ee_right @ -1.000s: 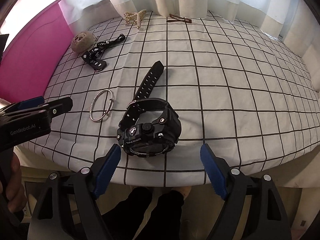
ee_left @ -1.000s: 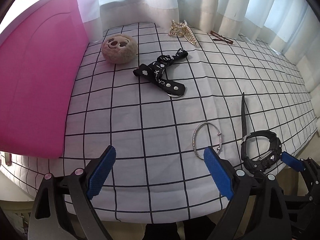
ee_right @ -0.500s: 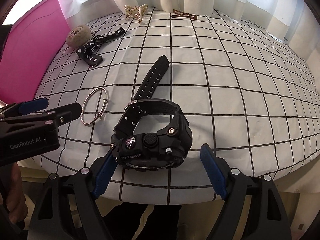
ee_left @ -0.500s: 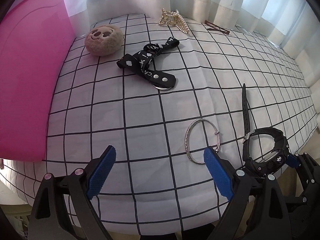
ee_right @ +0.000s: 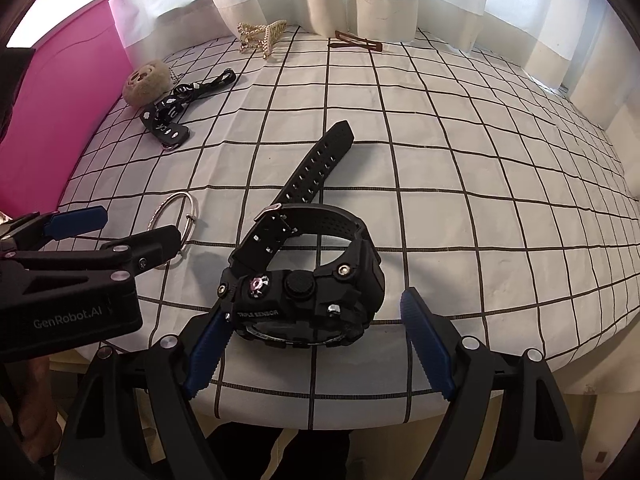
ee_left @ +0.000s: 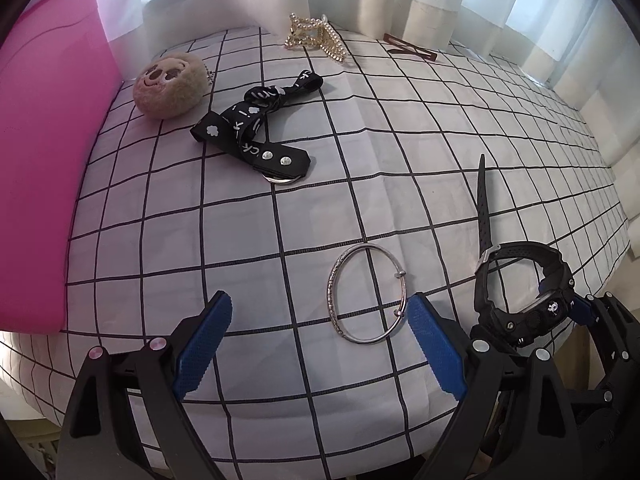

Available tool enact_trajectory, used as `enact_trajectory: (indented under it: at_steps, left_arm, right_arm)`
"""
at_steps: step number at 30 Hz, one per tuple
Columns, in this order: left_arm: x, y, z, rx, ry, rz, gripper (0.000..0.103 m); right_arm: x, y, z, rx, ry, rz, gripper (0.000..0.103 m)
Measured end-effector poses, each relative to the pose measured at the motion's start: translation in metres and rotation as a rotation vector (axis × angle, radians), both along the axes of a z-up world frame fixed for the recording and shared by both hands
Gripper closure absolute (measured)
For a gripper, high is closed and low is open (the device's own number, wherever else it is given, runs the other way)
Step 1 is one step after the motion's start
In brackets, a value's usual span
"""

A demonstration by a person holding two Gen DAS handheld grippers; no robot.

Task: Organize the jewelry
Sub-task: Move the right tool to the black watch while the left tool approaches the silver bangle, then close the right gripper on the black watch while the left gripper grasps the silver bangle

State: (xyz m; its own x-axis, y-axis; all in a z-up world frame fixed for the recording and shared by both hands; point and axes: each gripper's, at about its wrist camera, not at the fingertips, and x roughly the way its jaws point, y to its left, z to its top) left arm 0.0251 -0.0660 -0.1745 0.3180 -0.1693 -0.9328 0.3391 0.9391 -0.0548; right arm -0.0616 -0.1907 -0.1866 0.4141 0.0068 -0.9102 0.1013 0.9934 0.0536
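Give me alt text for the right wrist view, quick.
The open right gripper hovers over a black watch near the front edge of a grid-patterned cloth, its blue pads either side of the watch body. The left gripper reaches in beside a silver bangle.

Grid-sheeted bed (ee_left: 320,220): watch (ee_right: 304,272), bangle (ee_left: 366,294), strap (ee_left: 256,128), plush (ee_left: 170,84), 2 clips (ee_left: 316,36).

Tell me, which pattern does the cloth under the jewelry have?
The cloth is white with a black grid of squares, clearest in the right wrist view.
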Motion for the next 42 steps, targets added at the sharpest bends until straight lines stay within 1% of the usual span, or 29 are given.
enact_trajectory:
  at_steps: [9,16,23,26,28,29,31,32,33,34,35,38,42]
  left_arm:
    - [0.005,-0.008,-0.007,0.005,0.011,0.000,0.015]
    - [0.004,-0.012,-0.010,0.030,-0.017,-0.016,0.013]
    - [0.002,-0.011,-0.012,0.021,-0.045,-0.025,0.012]
    - [0.001,-0.008,-0.010,0.018,-0.053,-0.024,0.017]
    - [-0.001,-0.005,-0.008,0.015,-0.060,-0.022,0.026]
    - [-0.002,-0.004,-0.007,0.014,-0.063,-0.020,0.028]
    - [-0.003,-0.002,-0.005,0.010,-0.070,-0.021,0.040]
    - [-0.004,-0.003,-0.004,0.007,-0.075,-0.025,0.045]
    - [-0.005,-0.003,-0.003,0.006,-0.081,-0.030,0.056]
    - [-0.005,-0.003,-0.002,0.006,-0.083,-0.033,0.061]
    - [-0.005,-0.004,-0.002,0.005,-0.081,-0.031,0.061]
    - [-0.003,-0.002,-0.002,-0.006,-0.072,-0.030,0.062]
    - [-0.001,0.005,-0.001,-0.033,-0.052,-0.006,0.062]
  right_arm:
    - [0.001,-0.001,0.000,-0.008,-0.009,0.008,0.025]
    - [0.002,0.000,-0.001,-0.017,-0.012,0.012,0.025]
    - [0.004,0.000,-0.001,-0.029,-0.015,0.023,0.025]
    - [0.004,0.000,-0.001,-0.022,-0.016,0.031,0.026]
    - [0.004,0.000,0.000,-0.021,-0.019,0.032,0.026]
    - [0.004,0.000,-0.001,-0.021,-0.020,0.034,0.026]
    - [0.005,0.000,0.000,-0.021,-0.021,0.036,0.028]
    - [0.005,0.001,0.000,-0.017,-0.024,0.041,0.033]
    - [0.004,0.002,0.001,-0.014,-0.028,0.049,0.036]
    - [0.004,0.004,0.002,-0.020,-0.033,0.053,0.037]
    - [0.005,0.005,0.001,-0.028,-0.033,0.055,0.037]
    - [0.004,0.002,0.001,-0.009,-0.038,0.051,0.037]
    - [0.003,0.000,0.003,-0.003,-0.044,0.041,0.037]
